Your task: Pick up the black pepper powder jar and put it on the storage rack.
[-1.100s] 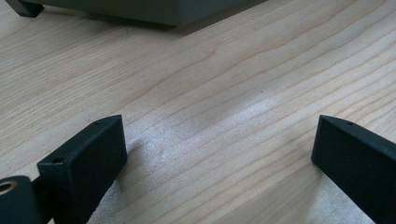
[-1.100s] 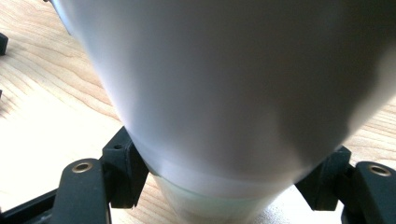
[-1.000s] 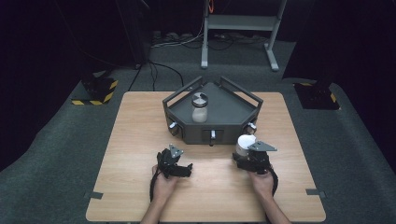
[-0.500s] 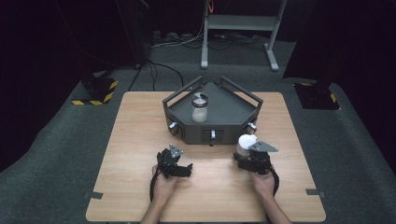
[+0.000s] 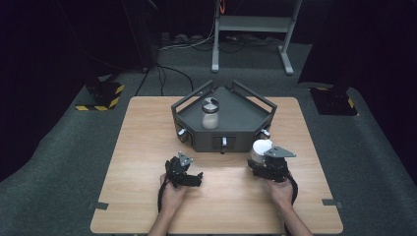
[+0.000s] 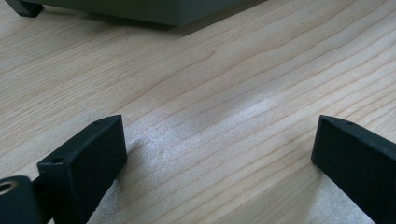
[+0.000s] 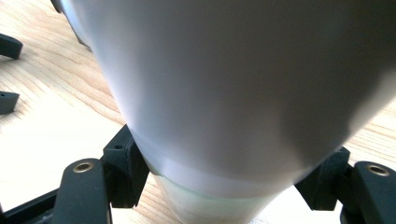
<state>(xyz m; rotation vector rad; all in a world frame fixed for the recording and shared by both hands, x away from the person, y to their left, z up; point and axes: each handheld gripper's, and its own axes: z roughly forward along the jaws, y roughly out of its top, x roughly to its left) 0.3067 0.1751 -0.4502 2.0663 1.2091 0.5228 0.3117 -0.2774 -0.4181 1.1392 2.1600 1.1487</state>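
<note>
On the wooden table (image 5: 147, 147), the right gripper (image 5: 263, 160) clamps a smooth white bottle (image 7: 233, 93).

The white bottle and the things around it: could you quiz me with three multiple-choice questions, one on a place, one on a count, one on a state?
1. Where does the glass jar stand?
A. in the dark tray
B. on bare wood
C. on the floor

2. How many hand-held grippers are on the table?
A. one
B. two
C. three

3. What is the right gripper doing?
A. standing open
B. lying unused
C. clamping the white bottle

Answers: 1 A, the tray's walls surround it; 2 B, one per hand; 3 C, both jaws press its sides, while the left gripper stands open.
</note>
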